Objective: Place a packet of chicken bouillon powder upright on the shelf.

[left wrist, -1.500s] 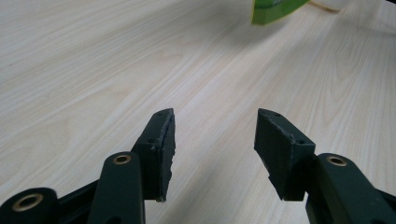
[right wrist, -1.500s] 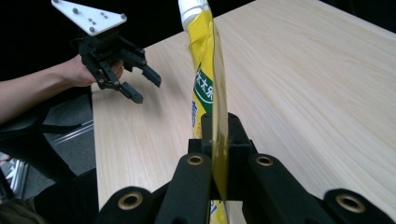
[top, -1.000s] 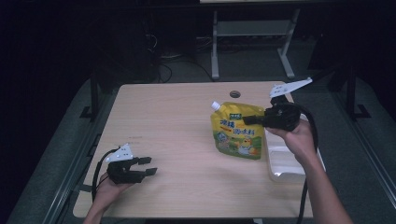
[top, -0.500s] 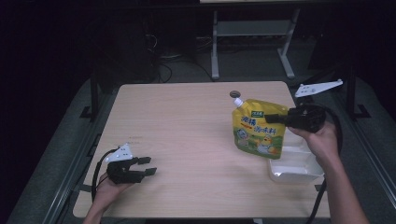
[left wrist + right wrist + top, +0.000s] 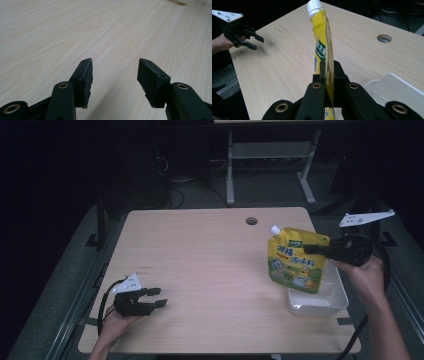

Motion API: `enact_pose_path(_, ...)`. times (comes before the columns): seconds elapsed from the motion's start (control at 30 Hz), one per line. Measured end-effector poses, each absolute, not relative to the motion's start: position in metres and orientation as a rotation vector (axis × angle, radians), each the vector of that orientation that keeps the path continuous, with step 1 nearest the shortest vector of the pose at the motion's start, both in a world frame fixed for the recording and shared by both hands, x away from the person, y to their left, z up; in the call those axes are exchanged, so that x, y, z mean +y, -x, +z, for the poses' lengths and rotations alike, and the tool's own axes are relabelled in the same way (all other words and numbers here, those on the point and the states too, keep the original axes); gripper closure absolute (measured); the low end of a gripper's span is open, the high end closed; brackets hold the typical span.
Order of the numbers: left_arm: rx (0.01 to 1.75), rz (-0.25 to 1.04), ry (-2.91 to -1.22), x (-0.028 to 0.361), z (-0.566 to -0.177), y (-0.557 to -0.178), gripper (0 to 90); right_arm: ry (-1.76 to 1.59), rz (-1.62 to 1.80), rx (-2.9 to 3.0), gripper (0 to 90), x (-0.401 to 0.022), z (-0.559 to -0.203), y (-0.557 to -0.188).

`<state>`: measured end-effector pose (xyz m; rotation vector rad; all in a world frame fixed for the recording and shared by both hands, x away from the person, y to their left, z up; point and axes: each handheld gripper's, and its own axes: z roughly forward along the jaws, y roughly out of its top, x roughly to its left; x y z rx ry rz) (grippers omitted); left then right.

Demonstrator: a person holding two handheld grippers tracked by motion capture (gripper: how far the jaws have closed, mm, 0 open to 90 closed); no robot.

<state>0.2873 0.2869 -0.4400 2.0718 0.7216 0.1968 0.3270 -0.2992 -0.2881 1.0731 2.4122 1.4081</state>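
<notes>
Now right tool (image 5: pixel 311 248) pinches pouch (image 5: pixel 295 265) edge above tray (image 5: pixel 340 301).

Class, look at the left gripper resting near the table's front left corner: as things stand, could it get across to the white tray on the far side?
Probably yes. The left gripper is open with nothing between its jaws, and bare table lies between it and the white tray. However, the yellow pouch, clamped in the right gripper, hangs over the tray's near end.

Yellow pouch (image 5: pixel 322 50) in right claw (image 5: pixel 329 75), above white tray (image 5: pixel 397 92).
</notes>
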Motion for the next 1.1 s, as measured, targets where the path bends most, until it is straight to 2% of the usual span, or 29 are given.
enact_pose_path(0.63,0.723,0.198,-2.076,0.288,-0.44,-0.287,45.0,-1.108,1.398,2.349,89.8,-0.332,-0.282,-0.308)
enact_pose_path(1.1,0.729,0.2,-2.089,0.288,-0.441,-0.287,44.6,-1.127,1.404,2.332,89.8,-0.348,-0.29,-0.295)
